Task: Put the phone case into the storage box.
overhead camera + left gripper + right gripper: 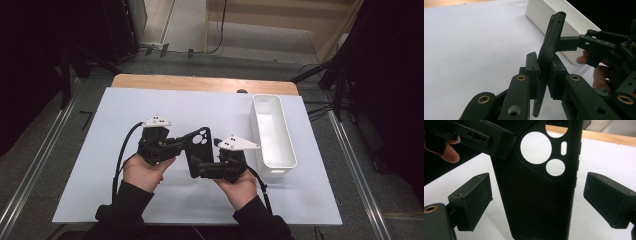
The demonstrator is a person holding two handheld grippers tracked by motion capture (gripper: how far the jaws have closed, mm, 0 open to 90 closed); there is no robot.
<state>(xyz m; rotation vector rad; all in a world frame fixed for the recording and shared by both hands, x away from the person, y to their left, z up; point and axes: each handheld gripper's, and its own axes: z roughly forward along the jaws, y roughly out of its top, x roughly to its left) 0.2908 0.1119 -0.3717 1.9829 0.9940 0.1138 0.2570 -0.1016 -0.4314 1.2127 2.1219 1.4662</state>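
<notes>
A black phone case [197, 145] with round camera cut-outs is held up above the white table sheet [100, 150]. My left gripper [184, 145] is shut on it. In the left gripper view the case [551, 42] stands edge-on, and that gripper's [544, 72] pads press on its two faces. My right gripper [197, 167] comes in from the right, lower on the case. In the right gripper view the case [534, 215] stands between the right gripper's [537, 195] open jaws, with a gap at each side edge.
A long white bin [287, 135] stands on the right of the sheet, close behind the right hand, and also shows in the left gripper view [571, 22]. A wooden table edge [200, 82] runs along the far side. Dark stands and cables flank the table.
</notes>
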